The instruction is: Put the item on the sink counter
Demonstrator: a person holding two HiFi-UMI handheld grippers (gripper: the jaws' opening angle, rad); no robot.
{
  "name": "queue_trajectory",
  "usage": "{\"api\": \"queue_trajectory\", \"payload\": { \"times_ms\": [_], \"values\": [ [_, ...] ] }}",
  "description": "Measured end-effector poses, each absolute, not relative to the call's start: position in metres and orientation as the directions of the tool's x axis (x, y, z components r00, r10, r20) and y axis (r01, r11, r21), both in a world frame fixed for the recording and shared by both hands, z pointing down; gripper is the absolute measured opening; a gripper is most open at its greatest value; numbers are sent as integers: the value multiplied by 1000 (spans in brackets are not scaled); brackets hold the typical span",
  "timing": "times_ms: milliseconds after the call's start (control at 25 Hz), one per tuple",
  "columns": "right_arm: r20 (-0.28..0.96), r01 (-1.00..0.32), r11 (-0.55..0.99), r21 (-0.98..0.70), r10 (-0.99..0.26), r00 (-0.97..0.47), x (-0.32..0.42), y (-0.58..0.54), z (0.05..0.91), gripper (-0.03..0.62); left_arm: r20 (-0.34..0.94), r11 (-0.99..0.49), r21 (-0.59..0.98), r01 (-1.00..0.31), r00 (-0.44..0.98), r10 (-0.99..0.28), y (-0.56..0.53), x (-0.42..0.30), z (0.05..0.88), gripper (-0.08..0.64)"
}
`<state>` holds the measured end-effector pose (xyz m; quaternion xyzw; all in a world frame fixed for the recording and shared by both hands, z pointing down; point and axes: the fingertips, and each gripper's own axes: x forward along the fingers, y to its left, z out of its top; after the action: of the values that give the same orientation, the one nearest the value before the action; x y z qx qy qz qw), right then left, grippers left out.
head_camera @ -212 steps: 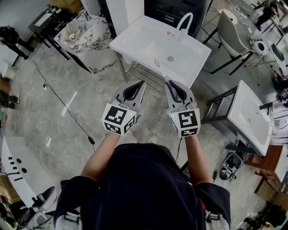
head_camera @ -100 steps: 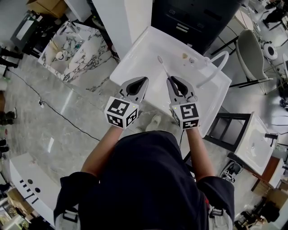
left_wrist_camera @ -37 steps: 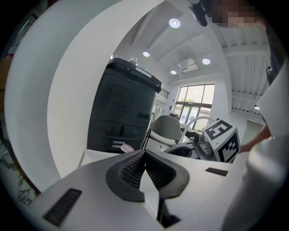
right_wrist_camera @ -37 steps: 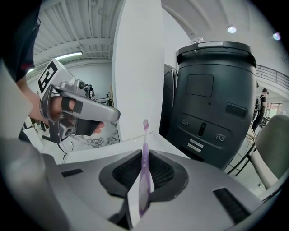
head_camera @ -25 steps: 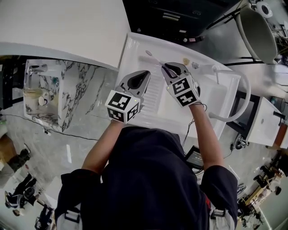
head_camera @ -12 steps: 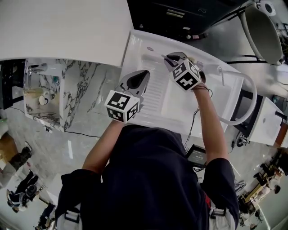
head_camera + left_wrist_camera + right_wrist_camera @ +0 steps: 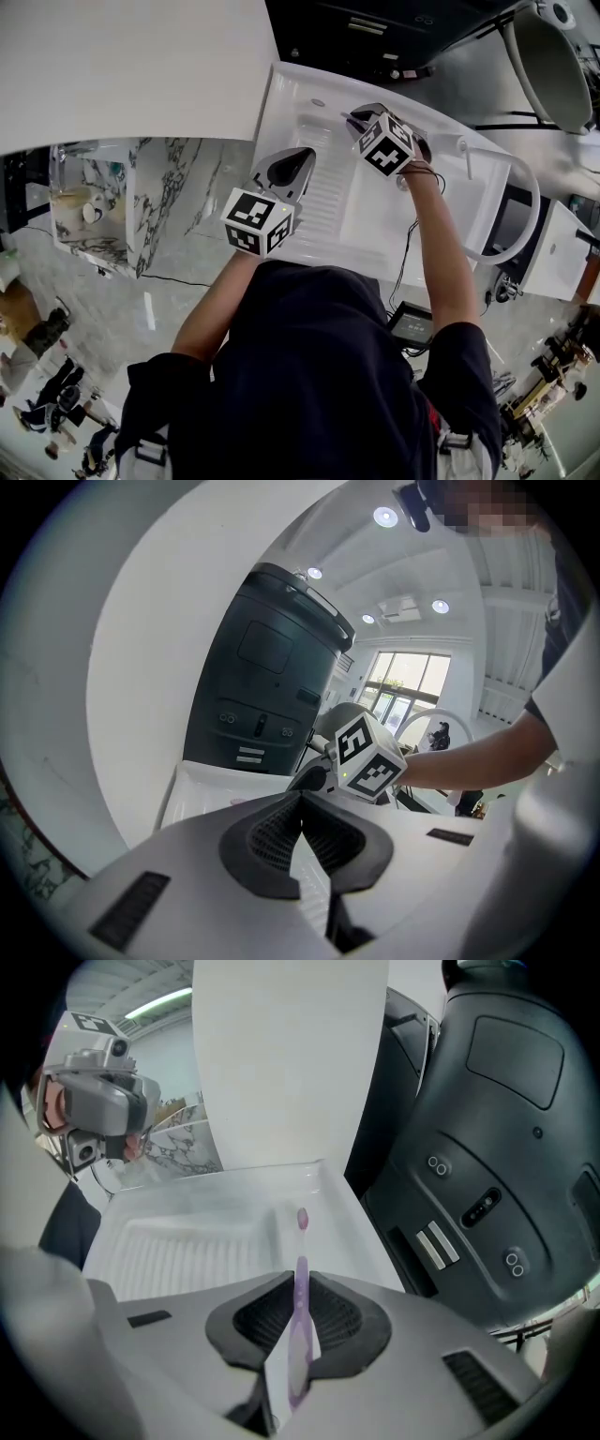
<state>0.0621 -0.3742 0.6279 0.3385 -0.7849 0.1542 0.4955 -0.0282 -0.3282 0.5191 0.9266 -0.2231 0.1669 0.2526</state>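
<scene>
A purple toothbrush [image 7: 300, 1274] stands pinched between the pads of my right gripper [image 7: 298, 1314], its head pointing out over the white sink's back counter [image 7: 314, 1194]. From the head view, the right gripper [image 7: 356, 118] reaches to the sink's far rim [image 7: 300, 94], and only the brush tip [image 7: 343, 115] shows. My left gripper [image 7: 296, 159] hovers over the ridged drainboard [image 7: 323, 192]. Its jaws are closed with nothing between them. In the left gripper view, the left gripper [image 7: 302, 834] looks toward the right gripper's marker cube [image 7: 367, 757].
A dark cabinet [image 7: 497, 1147] stands right behind the sink. A white panel [image 7: 122, 56] rises at its left. The curved white faucet [image 7: 527, 202] arches over the basin's right side. A marble-patterned basin [image 7: 112, 202] sits further left, and a chair [image 7: 548, 56] is at the top right.
The right gripper has carried the toothbrush forward to the sink's far rim. The left gripper has stayed over the drainboard.
</scene>
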Motion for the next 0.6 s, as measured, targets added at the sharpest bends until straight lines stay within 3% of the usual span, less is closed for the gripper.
{"api": "queue_trajectory", "payload": {
  "times_ms": [600],
  "values": [
    [929,-615,779,122,-308,-206,72,-384,657,67,437,-787,417,-455,860,-265,-318,-15,529,11]
  ]
}}
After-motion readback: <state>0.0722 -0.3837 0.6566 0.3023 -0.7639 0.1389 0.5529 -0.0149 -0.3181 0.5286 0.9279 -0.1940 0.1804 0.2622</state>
